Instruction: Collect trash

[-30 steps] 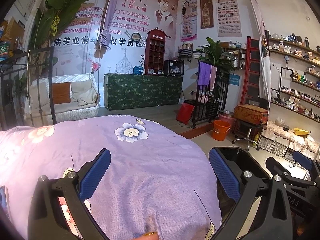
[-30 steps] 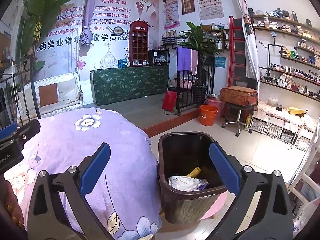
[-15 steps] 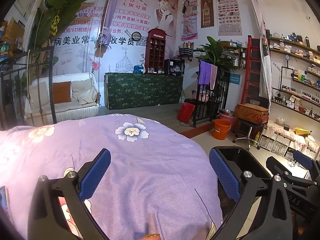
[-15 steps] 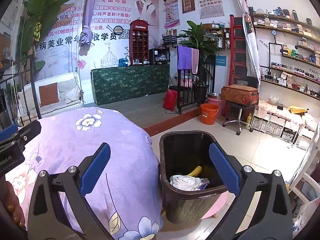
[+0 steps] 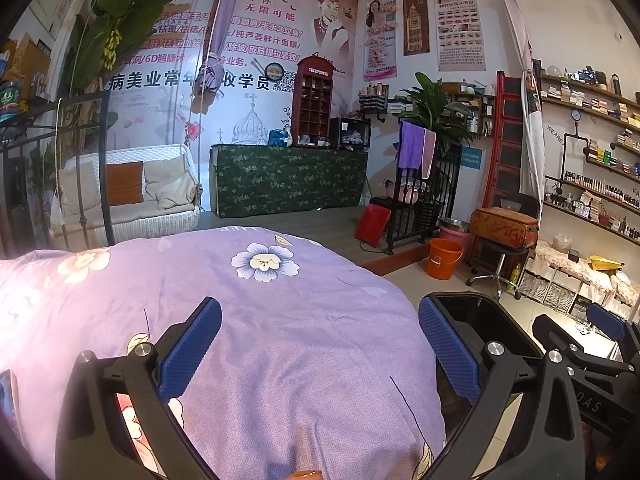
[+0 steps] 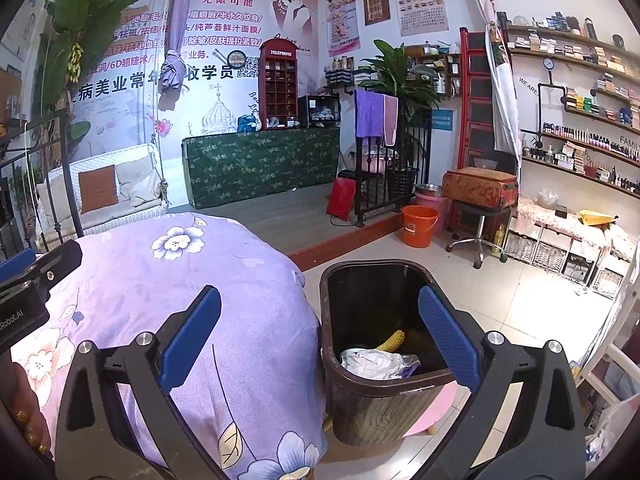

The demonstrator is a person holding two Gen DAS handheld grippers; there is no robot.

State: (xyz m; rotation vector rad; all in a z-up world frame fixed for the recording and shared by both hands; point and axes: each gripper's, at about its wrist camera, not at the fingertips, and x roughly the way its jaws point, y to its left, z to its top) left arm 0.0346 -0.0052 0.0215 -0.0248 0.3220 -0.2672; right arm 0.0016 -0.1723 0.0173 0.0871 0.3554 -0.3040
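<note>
Bed cover (image 5: 248,320): the purple flowered cloth filled the lower half of the left wrist view, from 9 o'clock to 4 o'clock. I saw no trash on the part of it that was in view.
Trash bin (image 6: 384,408): the dark bin stood on the floor just beside the bed, at 5 o'clock from the centre of the right wrist view. Its mouth was open to me.
Trash in the bin: white crumpled paper (image 6: 374,364) lay near the front wall, and a yellow foam net (image 6: 393,340) lay behind it, at 12 o'clock from the paper.
My left gripper (image 5: 319,354): it was above the cover, fingers wide apart, with nothing between them.
My right gripper (image 6: 319,352): it was over the bed edge and the bin, fingers also wide apart and empty.
Step in hand: I judged the collecting was nearly finished, and I had to look for any piece left over.
How to do it well: I should sweep the view slowly over the cover, keep the fingers apart until a piece lies between them, and release only above the bin mouth.
</note>
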